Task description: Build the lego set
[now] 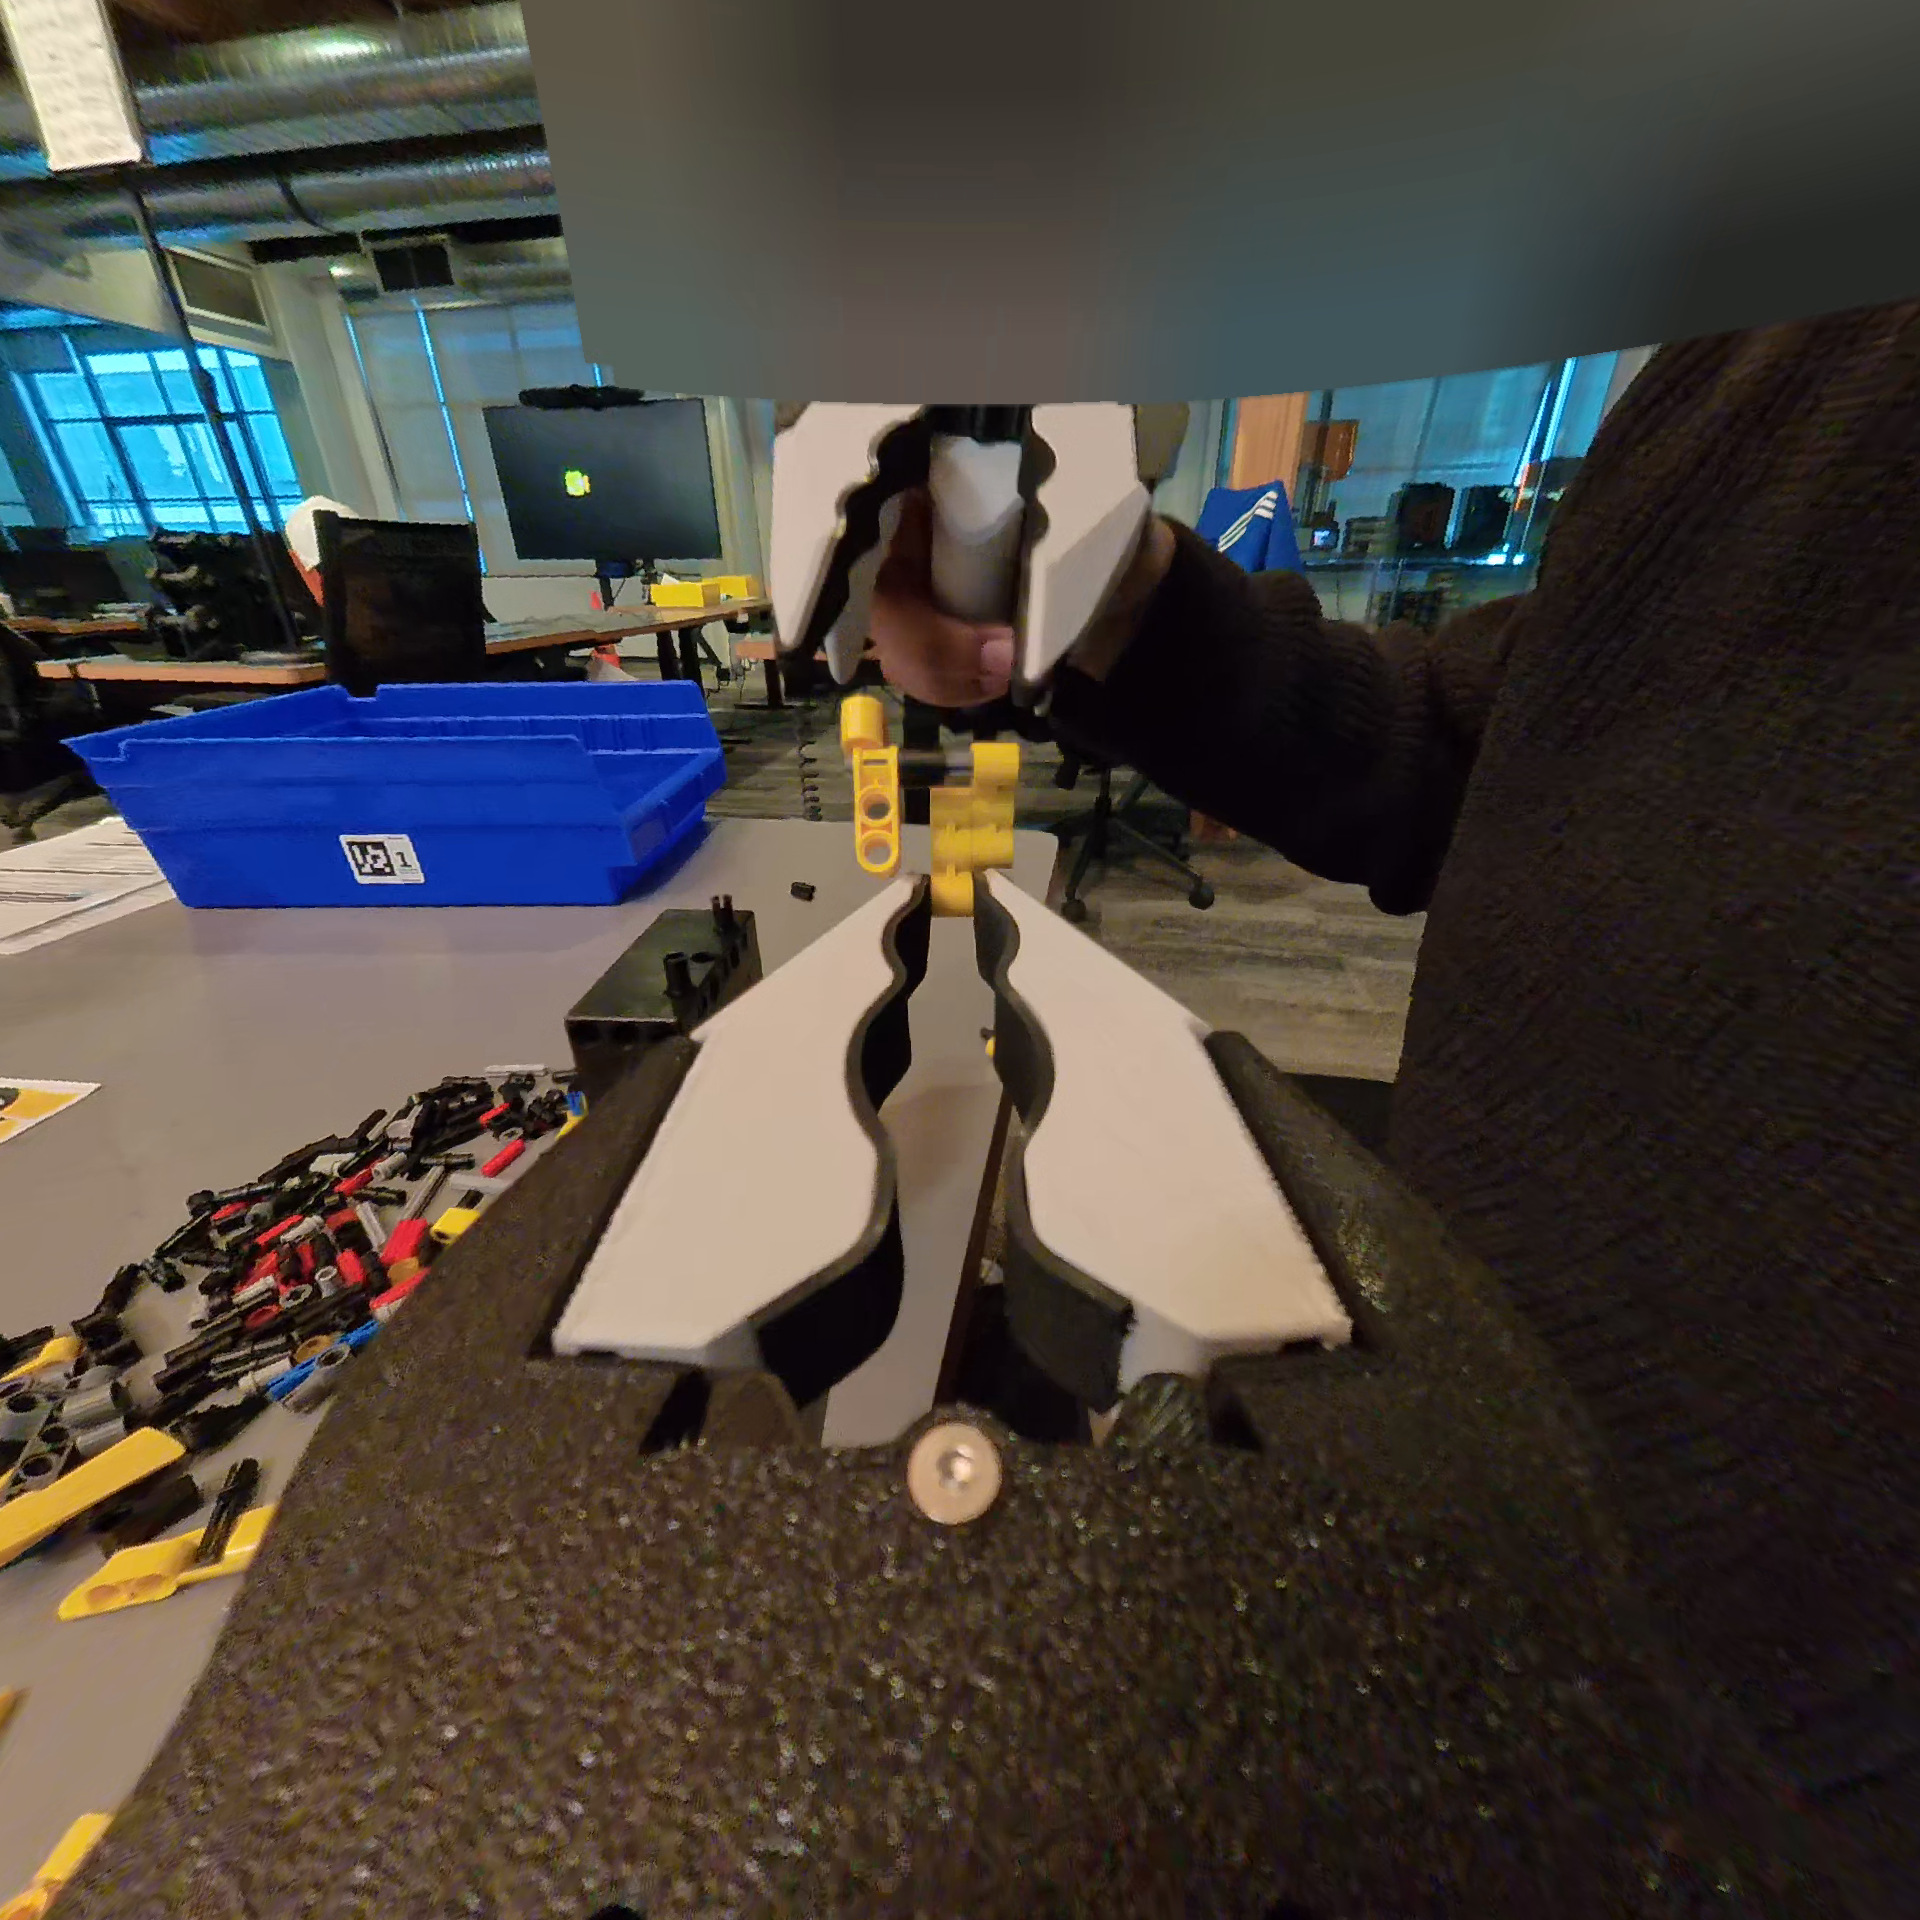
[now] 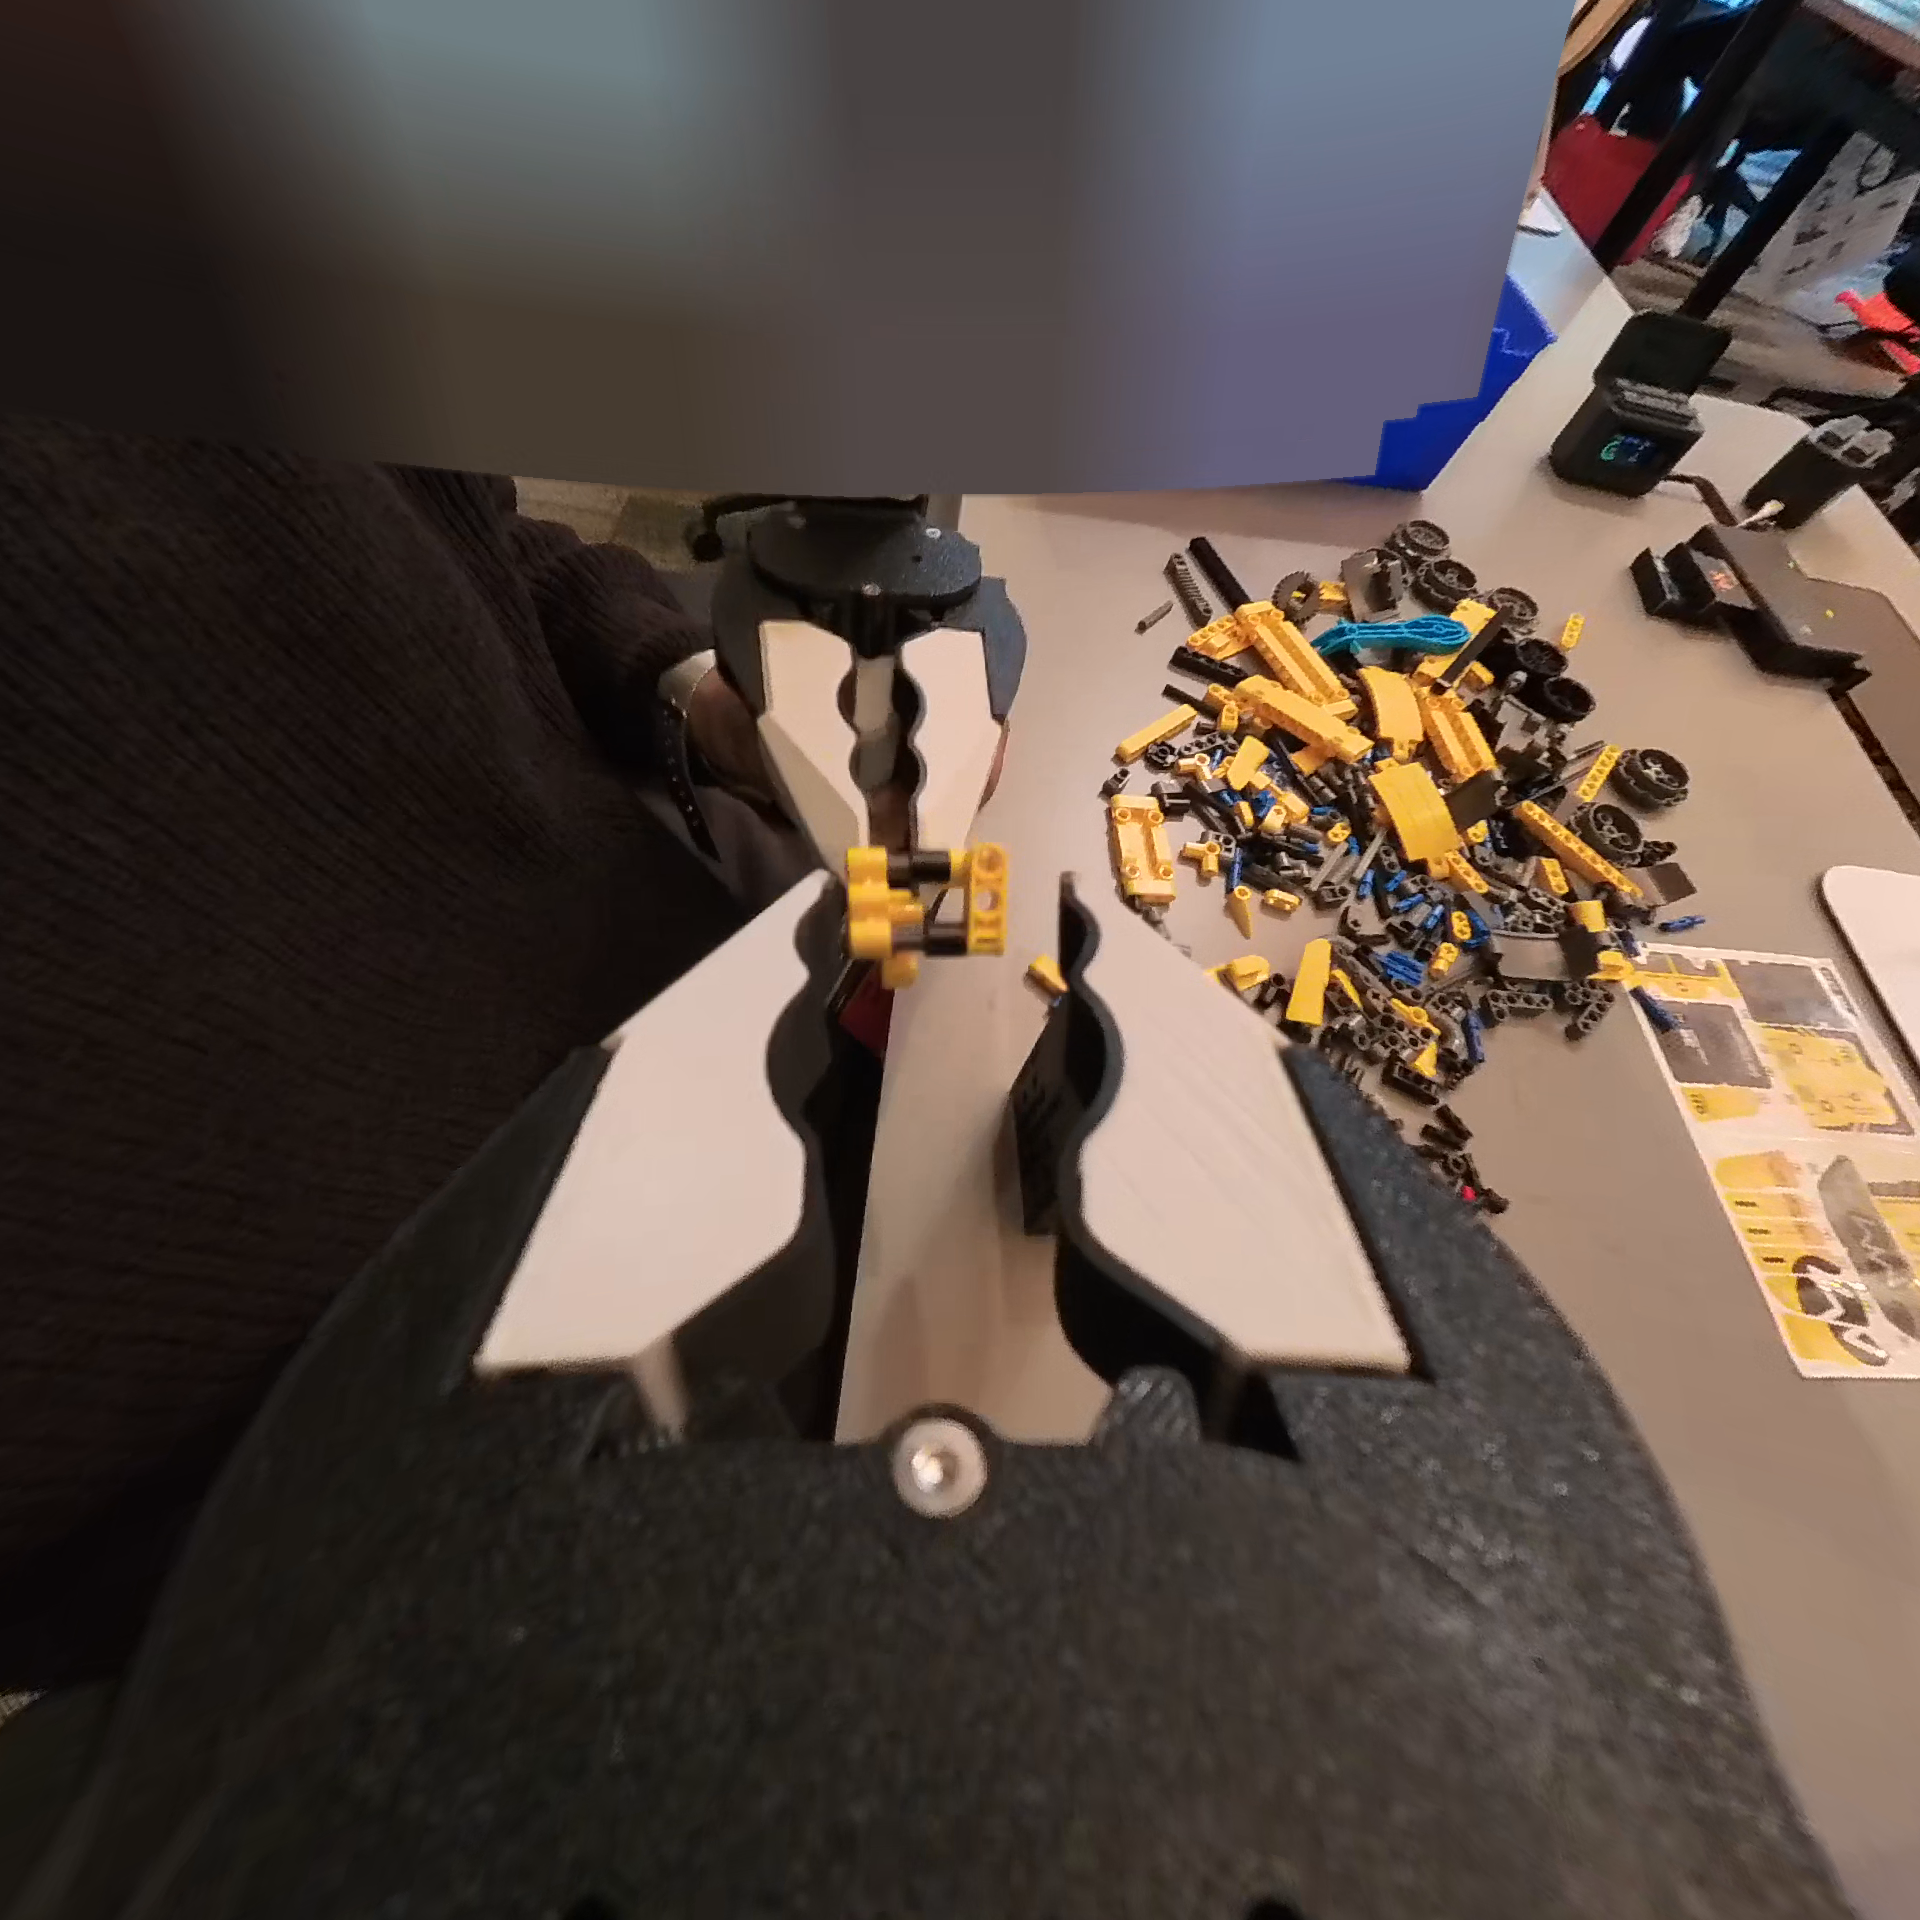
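Observation:
My left gripper (image 1: 951, 891) is shut on the lower end of a small yellow assembly (image 1: 971, 821), made of yellow connectors and a short yellow beam joined by black pins. It holds the assembly in the air over the grey table's (image 1: 260, 997) edge. My right gripper (image 2: 945, 883) is open, with its fingertips on either side of the same assembly (image 2: 883, 904) and its left fingertip very near it. In the left wrist view the right gripper (image 1: 930, 665) sits just above the assembly, held by a hand. In the right wrist view the left gripper (image 2: 909, 847) reaches in from the far side.
A blue bin (image 1: 416, 790) stands at the back left, with a black holed block (image 1: 665, 987) in front of it. A pile of small black, red and yellow parts (image 1: 312, 1247) lies at the left. A larger pile of parts (image 2: 1403, 790), an instruction sheet (image 2: 1787, 1122) and black devices (image 2: 1642, 416) lie at the right. A dark sleeve (image 1: 1558, 831) fills the right side.

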